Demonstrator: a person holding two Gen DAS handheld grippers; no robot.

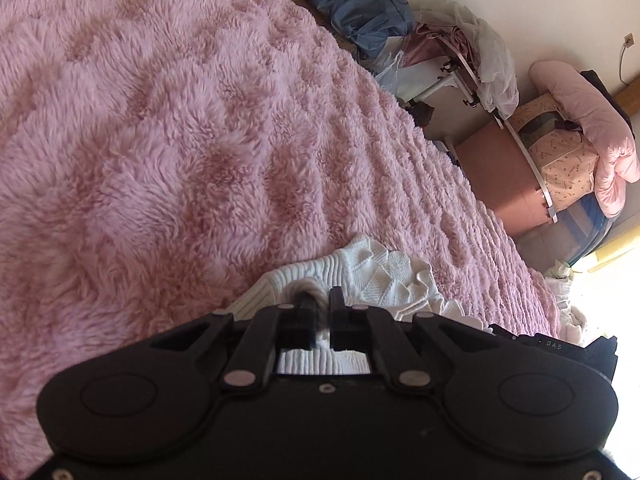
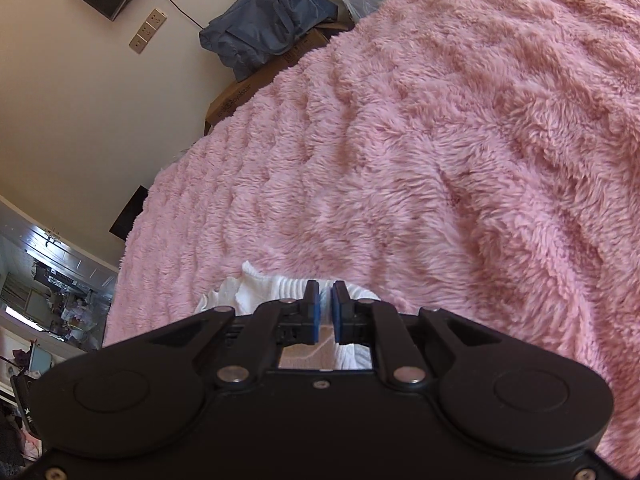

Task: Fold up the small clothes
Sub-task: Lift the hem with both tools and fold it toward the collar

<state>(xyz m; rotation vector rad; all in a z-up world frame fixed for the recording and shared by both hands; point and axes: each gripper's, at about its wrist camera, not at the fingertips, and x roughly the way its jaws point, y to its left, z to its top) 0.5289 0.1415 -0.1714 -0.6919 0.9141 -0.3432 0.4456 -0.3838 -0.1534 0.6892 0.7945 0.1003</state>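
A small white knitted garment [image 1: 384, 276] lies on a fluffy pink blanket [image 1: 168, 132] that covers the bed. My left gripper [image 1: 320, 300] is shut on a bunched edge of this garment, low over the blanket. In the right wrist view the same white garment [image 2: 256, 292] shows just in front of my right gripper [image 2: 326, 294]. Its blue-padded jaws stand nearly closed with white fabric pinched between them. Most of the garment is hidden behind both gripper bodies. The pink blanket [image 2: 440, 140] fills the rest of that view.
Beside the bed stand a blue bag [image 1: 352, 0], a metal rack with clothes [image 1: 472, 64] and a stack of pink bedding [image 1: 580, 140]. The right wrist view shows the blue bag [image 2: 272, 24] on a cardboard box [image 2: 256, 88] against the wall.
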